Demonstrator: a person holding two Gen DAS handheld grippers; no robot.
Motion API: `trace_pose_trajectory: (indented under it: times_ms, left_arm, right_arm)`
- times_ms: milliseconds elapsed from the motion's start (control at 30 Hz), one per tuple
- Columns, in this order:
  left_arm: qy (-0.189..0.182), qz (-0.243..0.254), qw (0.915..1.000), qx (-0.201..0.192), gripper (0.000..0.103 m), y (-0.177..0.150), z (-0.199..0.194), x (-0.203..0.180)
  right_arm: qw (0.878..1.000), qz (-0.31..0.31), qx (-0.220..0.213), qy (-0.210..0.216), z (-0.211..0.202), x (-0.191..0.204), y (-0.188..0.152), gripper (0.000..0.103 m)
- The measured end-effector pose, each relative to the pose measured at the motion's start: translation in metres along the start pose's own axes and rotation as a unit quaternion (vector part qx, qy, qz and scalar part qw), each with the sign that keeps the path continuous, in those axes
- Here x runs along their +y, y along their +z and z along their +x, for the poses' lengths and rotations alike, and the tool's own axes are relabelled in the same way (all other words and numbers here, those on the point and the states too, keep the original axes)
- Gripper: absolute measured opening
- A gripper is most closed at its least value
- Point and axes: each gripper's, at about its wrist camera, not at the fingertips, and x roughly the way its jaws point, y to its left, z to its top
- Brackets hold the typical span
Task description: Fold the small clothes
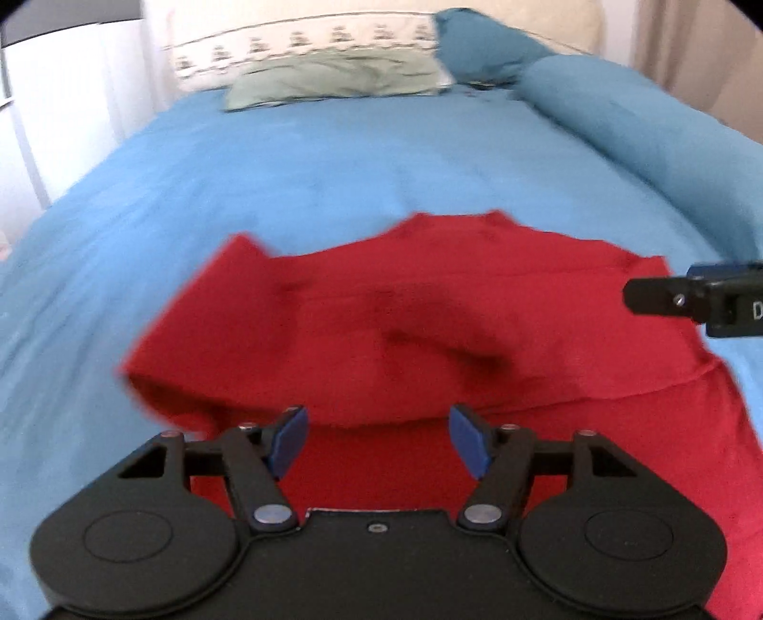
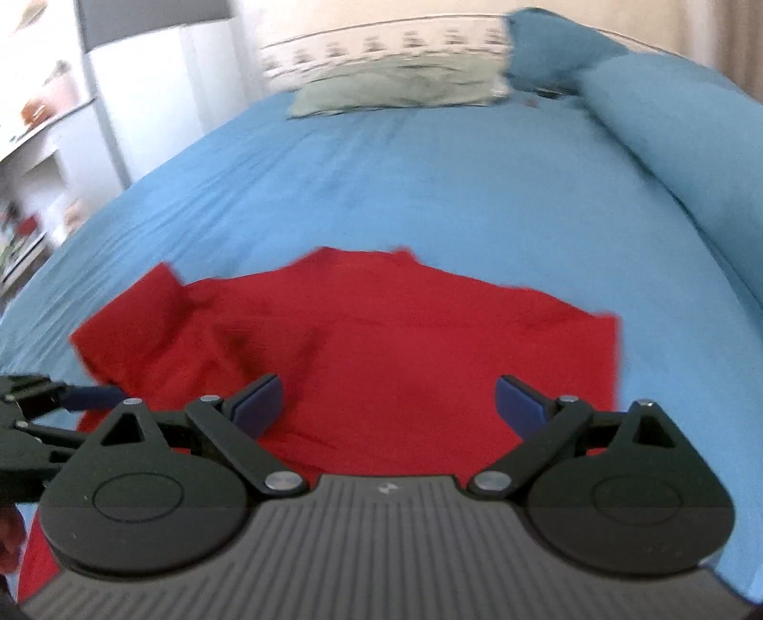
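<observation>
A red garment [image 1: 405, 324] lies on the blue bed sheet [image 1: 286, 181], its near part doubled over with a raised fold across the middle. It also shows in the right wrist view [image 2: 405, 343]. My left gripper [image 1: 376, 439] is open and empty, just above the garment's near fold. My right gripper [image 2: 388, 405] is open and empty over the garment's right half. The right gripper's tip [image 1: 696, 298] shows at the right edge of the left wrist view. The left gripper [image 2: 90, 398] shows at the left edge of the right wrist view.
A pale green pillow [image 1: 334, 78] and a patterned white pillow [image 1: 305, 43] lie at the head of the bed. A rolled blue duvet [image 1: 644, 124] runs along the right side. White furniture with shelves [image 2: 47, 119] stands left of the bed.
</observation>
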Motion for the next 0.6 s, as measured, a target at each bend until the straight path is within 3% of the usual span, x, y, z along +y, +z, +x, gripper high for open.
trace_pose_trajectory:
  times_ms: [133, 200, 367, 433, 500, 600]
  left_arm:
    - [0.038, -0.018, 0.9991, 0.010, 0.072, -0.002, 0.006, 0.036]
    - [0.051, -0.027, 0.9982, 0.016, 0.072, -0.007, 0.009, 0.054]
    - [0.071, -0.052, 0.9955, 0.033, 0.072, -0.019, 0.021, 0.079]
    - [0.076, -0.058, 0.9948, 0.036, 0.072, -0.020, 0.027, 0.084]
    - [0.079, -0.060, 0.9943, 0.038, 0.072, -0.022, 0.028, 0.088]
    - [0.085, -0.059, 0.9939, 0.038, 0.072, -0.022, 0.030, 0.092]
  right_arm:
    - [0.996, -0.080, 0.011, 0.038, 0.024, 0.046, 0.022, 0.103]
    - [0.991, -0.121, 0.035, 0.049, 0.046, 0.069, 0.027, 0.089]
    - [0.981, -0.171, 0.073, 0.055, 0.091, 0.103, 0.026, 0.073]
    - [0.978, -0.183, 0.078, 0.054, 0.103, 0.114, 0.022, 0.063]
    - [0.975, -0.197, 0.088, 0.053, 0.112, 0.122, 0.019, 0.037]
    - [0.974, -0.206, 0.085, 0.044, 0.121, 0.126, 0.017, 0.021]
